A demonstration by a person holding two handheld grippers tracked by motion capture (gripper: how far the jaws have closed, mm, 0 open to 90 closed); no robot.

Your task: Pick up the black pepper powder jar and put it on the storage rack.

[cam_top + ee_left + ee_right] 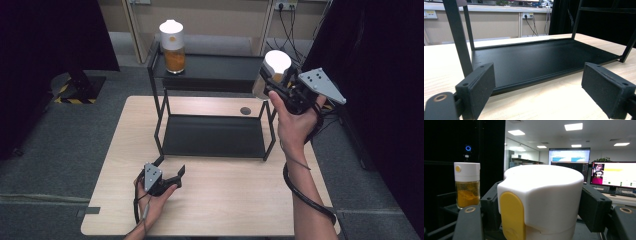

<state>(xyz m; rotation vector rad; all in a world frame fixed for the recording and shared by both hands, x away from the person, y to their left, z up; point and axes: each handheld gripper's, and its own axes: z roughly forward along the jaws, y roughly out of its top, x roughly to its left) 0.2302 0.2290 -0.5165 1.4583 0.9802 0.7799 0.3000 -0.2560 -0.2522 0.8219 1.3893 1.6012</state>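
A black two-tier metal shelf (210,70) stands on the wooden table (125,165). On the left of its top tier stands a glass jar (172,46) of orange powder with a white lid, also seen as the far jar (467,184) in the right gripper view. My right gripper (274,80) is raised at the shelf's right end, shut on a second jar (276,65) with a white lid (541,197) and a yellow tab. My left gripper (170,167) rests low on the table before the shelf, open and empty, its pads (477,85) facing the lower tier (541,60).
A dark round hole (245,110) marks the table behind the shelf. Dark curtains flank both sides. Cables and wall sockets (286,6) lie at the back. Monitors (616,175) glow far behind the held jar.
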